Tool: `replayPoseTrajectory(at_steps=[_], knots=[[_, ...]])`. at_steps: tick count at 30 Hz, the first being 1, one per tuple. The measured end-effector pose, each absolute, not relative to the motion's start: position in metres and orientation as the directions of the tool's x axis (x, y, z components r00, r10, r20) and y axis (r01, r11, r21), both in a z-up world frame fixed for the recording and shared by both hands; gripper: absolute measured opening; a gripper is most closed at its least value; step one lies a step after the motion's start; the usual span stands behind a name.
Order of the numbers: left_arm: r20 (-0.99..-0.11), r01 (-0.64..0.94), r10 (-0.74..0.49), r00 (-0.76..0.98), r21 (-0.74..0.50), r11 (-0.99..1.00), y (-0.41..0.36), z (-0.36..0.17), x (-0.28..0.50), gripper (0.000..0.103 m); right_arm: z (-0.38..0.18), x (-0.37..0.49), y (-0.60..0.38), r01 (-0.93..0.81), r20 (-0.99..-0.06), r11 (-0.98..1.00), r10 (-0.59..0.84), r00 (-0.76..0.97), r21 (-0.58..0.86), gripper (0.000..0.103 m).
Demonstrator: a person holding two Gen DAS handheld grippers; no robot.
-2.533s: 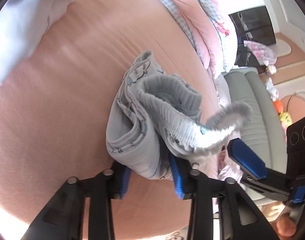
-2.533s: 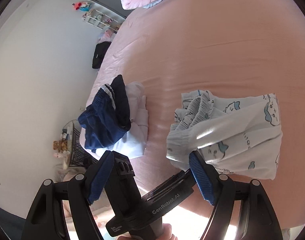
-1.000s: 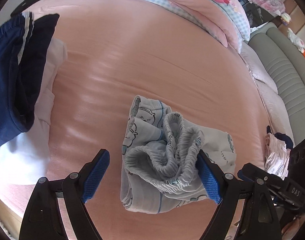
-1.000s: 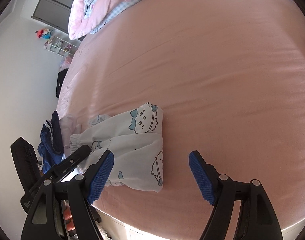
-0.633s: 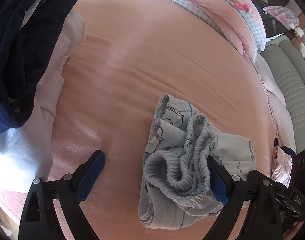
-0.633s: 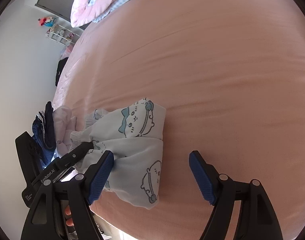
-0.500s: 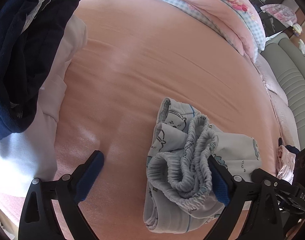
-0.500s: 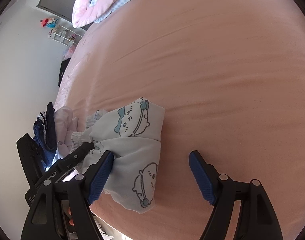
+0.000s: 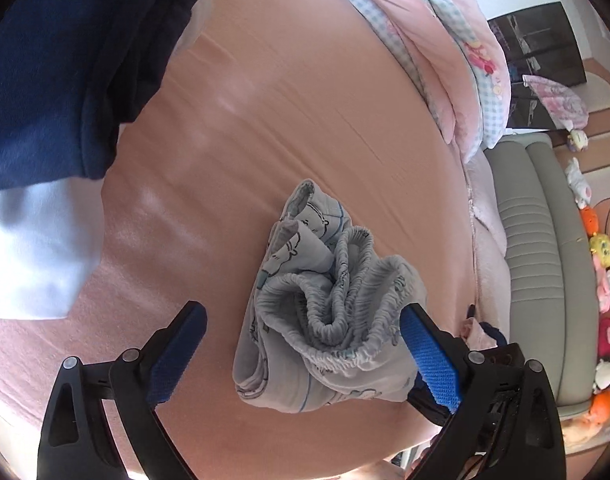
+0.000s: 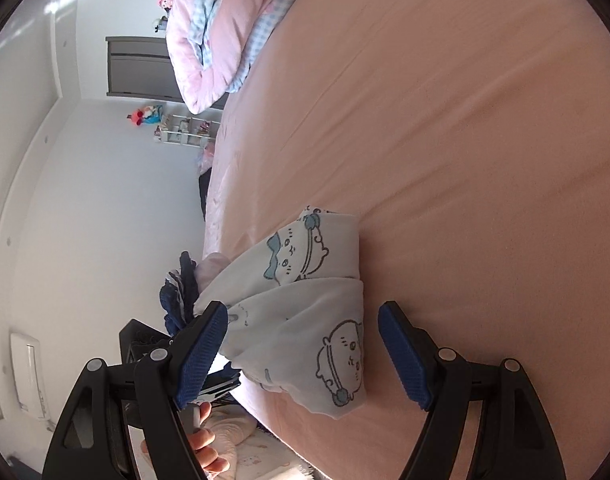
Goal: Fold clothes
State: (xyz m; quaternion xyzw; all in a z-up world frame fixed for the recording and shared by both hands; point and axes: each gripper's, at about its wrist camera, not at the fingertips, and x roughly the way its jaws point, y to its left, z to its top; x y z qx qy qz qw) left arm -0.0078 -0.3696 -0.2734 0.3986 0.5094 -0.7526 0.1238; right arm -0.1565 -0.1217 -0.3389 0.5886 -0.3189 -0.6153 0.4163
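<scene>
Folded light grey pyjama trousers with cartoon prints (image 9: 325,312) lie on the pink bed sheet (image 9: 305,120), the gathered elastic waistband facing the left wrist camera. My left gripper (image 9: 301,344) is open, its blue pads on either side of the bundle's near end. In the right wrist view the trousers (image 10: 305,296) lie between the open pads of my right gripper (image 10: 303,344), at the opposite end. Neither gripper holds the cloth.
A stack of folded clothes, navy (image 9: 53,72) over white (image 9: 37,248), lies on the bed to the left. A pink and blue checked duvet (image 9: 445,40) is heaped at the far end. A grey sofa (image 9: 545,260) with soft toys stands beside the bed.
Both grippers have come in closer around the folded trousers, still open. The left view has swung nearer the navy stack. 2.5 s ago the left gripper was shut on the bundle.
</scene>
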Motion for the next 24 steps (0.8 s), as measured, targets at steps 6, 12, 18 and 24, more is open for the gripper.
replayPoseTrajectory(at_steps=[6,12,18,24], knots=[[-0.565,0.497,0.344,-0.75,-0.824,-0.272,-0.375,-0.292,-0.007,0.099,-0.342,-0.149,-0.126,0.077,-0.407,-0.401,-0.909,0.093,0.913,0.078],[-0.508,0.453,0.383,-0.771,-0.861,-0.229,-0.375,-0.3,-0.014,0.099,-0.348,-0.153,-0.126,0.021,-0.391,-0.391,-0.915,0.097,0.92,0.078],[-0.537,0.453,0.383,-0.752,-0.842,-0.293,-0.372,-0.292,0.006,0.099,-0.348,-0.152,-0.125,0.019,-0.416,-0.416,-0.905,0.087,0.909,0.078],[-0.523,0.441,0.392,-0.757,-0.851,-0.284,-0.363,-0.298,0.017,0.099,-0.348,-0.142,-0.117,-0.001,-0.45,-0.451,-0.891,0.066,0.893,0.078]])
